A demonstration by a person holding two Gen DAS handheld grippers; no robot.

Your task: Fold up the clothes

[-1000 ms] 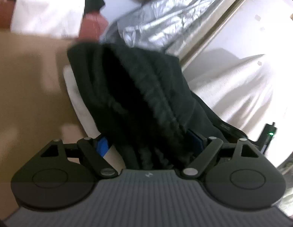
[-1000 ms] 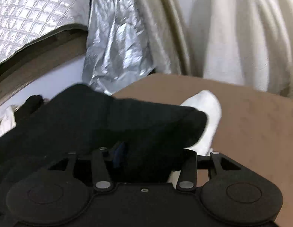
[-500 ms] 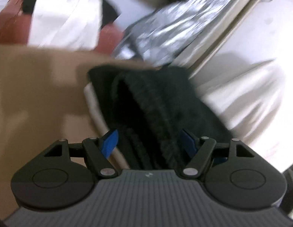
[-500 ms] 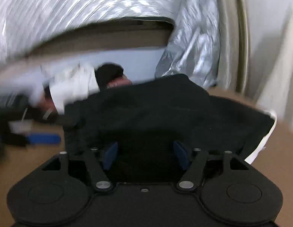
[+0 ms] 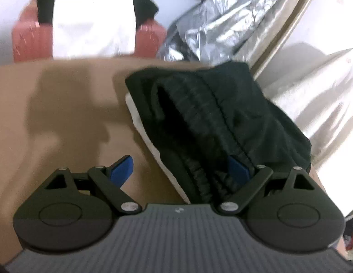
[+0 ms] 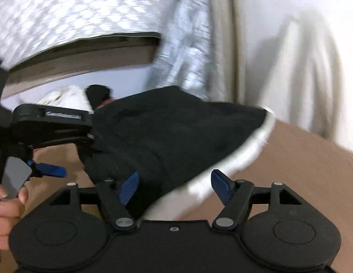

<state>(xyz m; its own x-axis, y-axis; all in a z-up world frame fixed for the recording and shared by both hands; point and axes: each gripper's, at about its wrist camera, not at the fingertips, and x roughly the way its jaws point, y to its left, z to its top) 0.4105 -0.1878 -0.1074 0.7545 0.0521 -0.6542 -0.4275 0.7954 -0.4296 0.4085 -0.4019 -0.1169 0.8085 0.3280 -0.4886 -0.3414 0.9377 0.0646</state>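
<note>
Brown table (image 5: pixel 62 113) carries the load; a white garment (image 5: pixel 140 122) lies flat on it, a black garment (image 5: pixel 222 113) heaped on top toward the far right.

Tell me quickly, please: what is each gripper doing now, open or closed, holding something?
Left gripper: open, holding nothing; the black garment lies between its jaws.
Right gripper: open, holding nothing.

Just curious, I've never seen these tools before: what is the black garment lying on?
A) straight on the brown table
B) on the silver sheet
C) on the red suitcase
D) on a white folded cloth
D: the black garment rests on a white cloth whose edge shows beneath it, and that cloth lies on the brown table.
</note>
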